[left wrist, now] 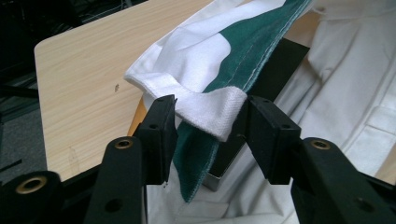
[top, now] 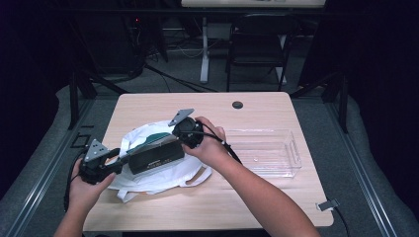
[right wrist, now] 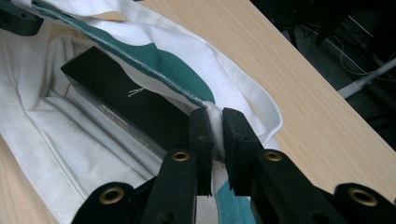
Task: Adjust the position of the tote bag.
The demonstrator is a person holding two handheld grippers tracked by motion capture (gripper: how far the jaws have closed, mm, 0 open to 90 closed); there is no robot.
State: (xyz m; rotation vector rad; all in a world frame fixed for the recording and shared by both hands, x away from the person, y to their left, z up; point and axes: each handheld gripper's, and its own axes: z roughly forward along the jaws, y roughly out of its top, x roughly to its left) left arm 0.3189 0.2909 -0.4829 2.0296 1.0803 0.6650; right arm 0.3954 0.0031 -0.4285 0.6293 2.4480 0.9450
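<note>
A white tote bag (top: 148,181) with a green panel (right wrist: 173,65) lies on the left of the wooden table (top: 257,202). A long black box (top: 155,157) sits in the bag's mouth. My right gripper (right wrist: 215,126) is shut on the bag's rim beside the green panel, holding that edge up over the box (right wrist: 130,105). My left gripper (left wrist: 211,116) is at the opposite end of the mouth. Its jaws stand apart, with a folded white hem (left wrist: 210,114) lying loosely between the pads. In the high view the left gripper (top: 123,159) is at the box's left end and the right gripper (top: 174,138) at its right end.
A clear plastic bin (top: 267,150) stands on the table to the right of the bag. A round cable hole (top: 237,104) is near the far edge. Beyond the table are a black chair (top: 257,44) and a desk leg (top: 204,49).
</note>
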